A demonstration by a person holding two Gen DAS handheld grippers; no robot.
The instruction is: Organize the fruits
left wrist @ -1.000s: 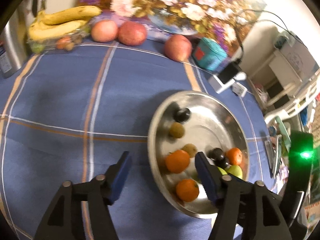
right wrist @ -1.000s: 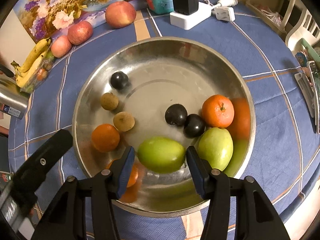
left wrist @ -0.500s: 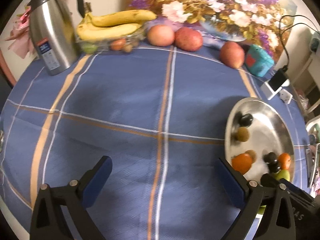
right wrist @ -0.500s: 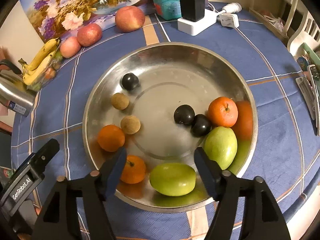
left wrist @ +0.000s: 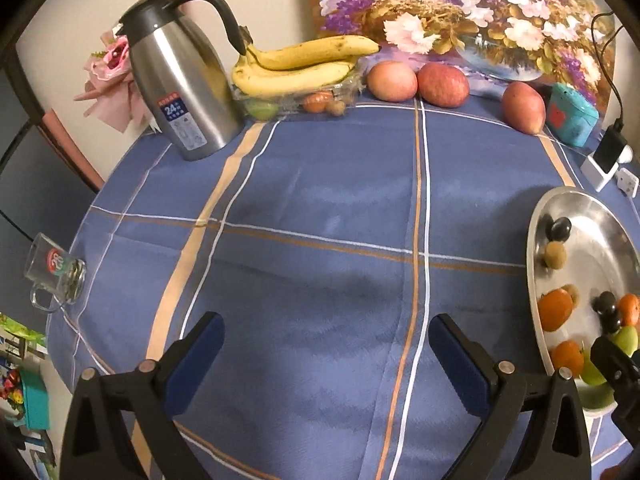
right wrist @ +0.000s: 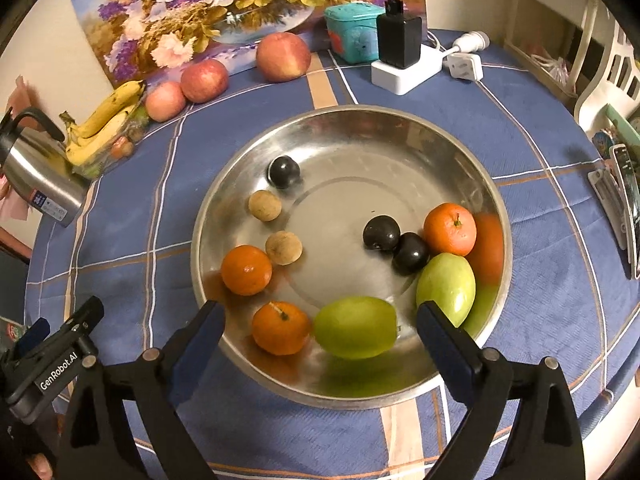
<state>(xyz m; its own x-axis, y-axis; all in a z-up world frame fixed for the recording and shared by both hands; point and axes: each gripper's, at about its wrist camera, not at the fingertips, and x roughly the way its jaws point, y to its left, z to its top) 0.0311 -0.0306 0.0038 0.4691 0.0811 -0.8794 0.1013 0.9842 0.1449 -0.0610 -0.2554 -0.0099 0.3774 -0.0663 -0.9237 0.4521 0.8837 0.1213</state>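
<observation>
Left tool: the left tool (left wrist: 326,354) hangs over bare blue checked cloth on the bench (left wrist: 320,208), its blue-padded jaws spread wide with nothing between them.
Right tool: the right tool (right wrist: 318,338) points down at the near rim of the round stainless-steel basin (right wrist: 502,216); its jaws are opening, and the nearer green oval fruit (right wrist: 355,333) lies in the basin in the gap between them, touched by neither pad.
Basin contents: a second green oval fruit (right wrist: 446,289) leans against the right wall, with an orange mandarin (right wrist: 450,229) just behind it and two dark round plums (right wrist: 394,244) touching each other beside that.
Left side of basin: two more orange mandarins (right wrist: 246,270) sit near the left wall, the nearer one just beside the first green fruit; two small tan round fruits (right wrist: 274,226) and a single dark plum (right wrist: 284,172) lie farther back.
Fruit outside the basin: three reddish apples (left wrist: 442,84) stand in a loose row at the far edge of the bench in front of a flower painting (left wrist: 460,12); a bunch of yellow bananas (left wrist: 298,64) rests on a clear plastic tray holding a few small fruits.
Other items: a steel thermos jug with a black handle (left wrist: 180,76) stands left of the bananas, a clear glass mug (left wrist: 56,272) at the left edge, a teal box (right wrist: 352,32) and a white power strip with a black charger (right wrist: 404,64) at the far right.
</observation>
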